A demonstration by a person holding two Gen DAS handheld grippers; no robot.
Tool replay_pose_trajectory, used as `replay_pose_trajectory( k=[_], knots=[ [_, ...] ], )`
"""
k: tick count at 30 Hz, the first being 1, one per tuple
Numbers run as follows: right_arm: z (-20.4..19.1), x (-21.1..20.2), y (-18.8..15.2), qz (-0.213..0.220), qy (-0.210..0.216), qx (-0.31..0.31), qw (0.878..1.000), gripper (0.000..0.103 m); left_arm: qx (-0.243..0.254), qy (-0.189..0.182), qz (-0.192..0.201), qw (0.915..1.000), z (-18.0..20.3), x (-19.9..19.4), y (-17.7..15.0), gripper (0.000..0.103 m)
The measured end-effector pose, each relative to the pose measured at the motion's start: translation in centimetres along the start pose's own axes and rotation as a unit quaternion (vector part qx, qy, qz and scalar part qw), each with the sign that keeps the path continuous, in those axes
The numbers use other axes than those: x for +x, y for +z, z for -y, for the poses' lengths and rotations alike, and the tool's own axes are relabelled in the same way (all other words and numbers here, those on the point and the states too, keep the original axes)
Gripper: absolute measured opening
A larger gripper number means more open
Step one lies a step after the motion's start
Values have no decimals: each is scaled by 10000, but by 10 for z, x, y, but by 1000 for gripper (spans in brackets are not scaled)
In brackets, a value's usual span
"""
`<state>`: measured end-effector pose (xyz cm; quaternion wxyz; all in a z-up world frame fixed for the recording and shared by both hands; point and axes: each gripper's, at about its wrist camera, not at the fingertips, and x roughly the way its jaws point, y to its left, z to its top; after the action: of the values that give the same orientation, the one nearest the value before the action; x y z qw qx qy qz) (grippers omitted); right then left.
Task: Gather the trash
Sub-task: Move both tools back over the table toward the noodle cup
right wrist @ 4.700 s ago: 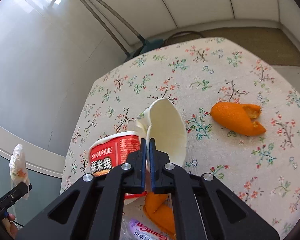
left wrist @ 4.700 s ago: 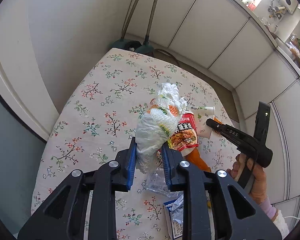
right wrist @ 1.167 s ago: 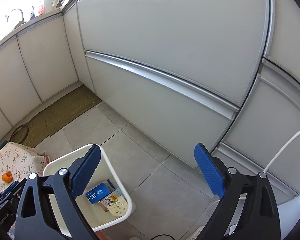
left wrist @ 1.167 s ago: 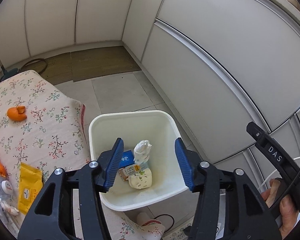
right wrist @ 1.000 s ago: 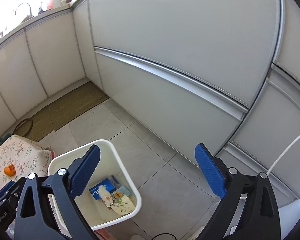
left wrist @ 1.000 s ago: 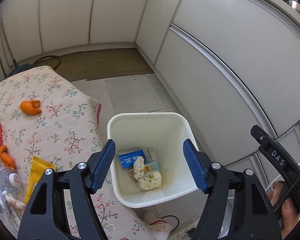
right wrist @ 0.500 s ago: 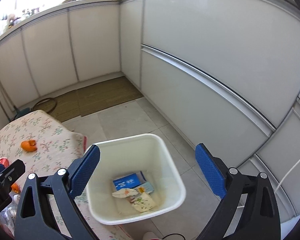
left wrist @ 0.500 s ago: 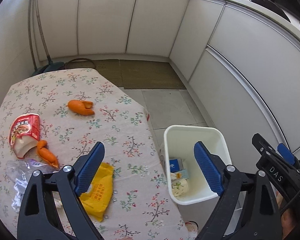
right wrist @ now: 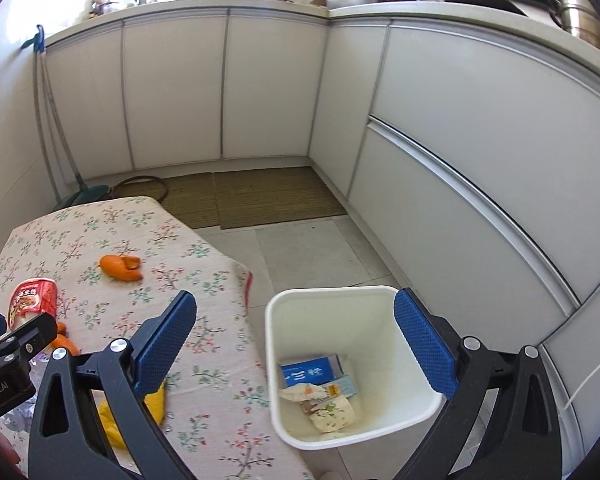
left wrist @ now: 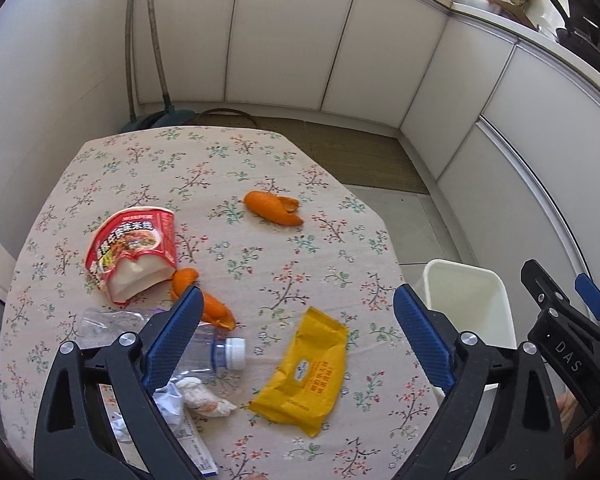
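Observation:
My left gripper (left wrist: 296, 336) is open and empty above the near part of the floral table (left wrist: 260, 168). On the table lie a red noodle cup (left wrist: 134, 246) on its side, an orange peel (left wrist: 274, 208), a second peel (left wrist: 204, 300), a clear plastic bottle (left wrist: 216, 354), a yellow packet (left wrist: 304, 368) and crumpled tissue (left wrist: 200, 398). The white bin (left wrist: 466, 304) stands at the table's right edge. My right gripper (right wrist: 296, 348) is open and empty over the bin (right wrist: 324, 300), which holds a blue carton (right wrist: 310, 370) and wrappers (right wrist: 332, 412).
White cabinets (right wrist: 260, 88) line the far and right walls. A woven mat (right wrist: 260, 196) lies on the tiled floor. Two broom handles (left wrist: 148, 40) lean in the far left corner. The left gripper body (right wrist: 12, 356) shows at the right wrist view's left edge.
Both grippers let their trash go into the bin and opened. The left one has swung back from the bin to the table; the right one has turned toward the bin and table.

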<state>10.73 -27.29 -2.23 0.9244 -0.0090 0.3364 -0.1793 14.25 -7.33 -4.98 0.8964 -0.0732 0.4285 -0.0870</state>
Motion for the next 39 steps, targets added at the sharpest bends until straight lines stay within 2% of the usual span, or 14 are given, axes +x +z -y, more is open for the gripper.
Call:
replay_pose_trajectory(
  k=[4,8,11,20,24,29,32,35,38,39],
  knots=[
    [-29,-1,0,46,148,-112,9998,96,-118,188,119,9997,-33,-5,-2,93],
    [-58,-3,-1,106,262,-321,9991,96,-445,128,45,9989,-64,-12,4,93],
    [-77,-2,0,113,381,-378,9985,96,-611,238,63,9978,-84,-16,6,93],
    [-133,-3,-4,11,824,-655,9944,96,-1180,494,-224,9915,-143,-12,4,93],
    [-165,0,-11,-124,1120,-988,9887,96,-1458,605,-301,9870,-169,-14,2,93],
    [-211,6,-28,-315,1439,-1606,9760,96,-1706,765,-337,9818,-199,-19,-1,93],
    [-231,12,-30,-410,1576,-1716,9716,96,-1912,826,-351,9774,-219,-23,-2,93],
    [-251,24,-31,-697,1840,-1746,9648,96,-2144,851,-336,9724,-238,-28,-2,93],
    [-264,45,-33,-1496,2429,-1208,9508,96,-2315,853,-343,9685,-253,-30,-3,93],
    [-268,55,-34,-1902,2661,-854,9411,96,-2377,842,-352,9671,-258,-31,-3,93]
  ],
)
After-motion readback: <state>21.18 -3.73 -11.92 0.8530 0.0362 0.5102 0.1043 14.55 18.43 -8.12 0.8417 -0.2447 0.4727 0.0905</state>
